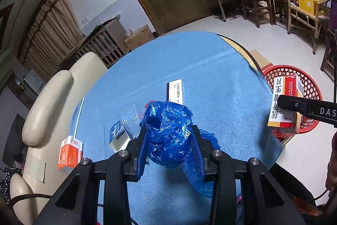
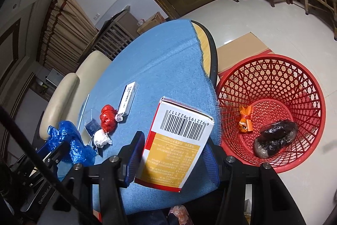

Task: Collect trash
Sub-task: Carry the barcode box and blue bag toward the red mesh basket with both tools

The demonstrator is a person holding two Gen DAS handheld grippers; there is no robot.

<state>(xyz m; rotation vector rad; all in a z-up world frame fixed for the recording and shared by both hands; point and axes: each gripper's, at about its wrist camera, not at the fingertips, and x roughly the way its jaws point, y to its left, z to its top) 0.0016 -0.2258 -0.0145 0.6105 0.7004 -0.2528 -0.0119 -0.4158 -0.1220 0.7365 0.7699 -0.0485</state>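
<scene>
Crumpled blue plastic bag (image 1: 168, 132) sits pinched between the blue pads of the left tongs (image 1: 169, 144), which are closed on it just above the desk (image 1: 210, 81); a loose tail of the bag hangs down past the right-hand pad. Over on the other side, the right tongs (image 2: 171, 153) are clamped on a white, red and yellow medicine box (image 2: 179, 140), barcode end pointing away, held above the desk's near right edge. In the left wrist view that box (image 1: 284, 104) shows in front of the red basket (image 1: 309, 85).

On the floor just beside the desk stands the red basket (image 2: 271, 69), a lattice bin resting on flattened cardboard. Inside it lie an orange wrapper (image 2: 244, 120) and a dark, shiny wad of plastic (image 2: 273, 138).

Still on the blue cloth are a red plastic bag (image 2: 108, 118), a white crumpled piece (image 2: 102, 138) touching its near side, a long white and blue box (image 2: 127, 97) just beyond them, and a clear plastic tray (image 2: 90, 119) to the left. An orange and white box (image 1: 70, 151) stands at the desk's left edge, next to a cream chair (image 1: 48, 102).
</scene>
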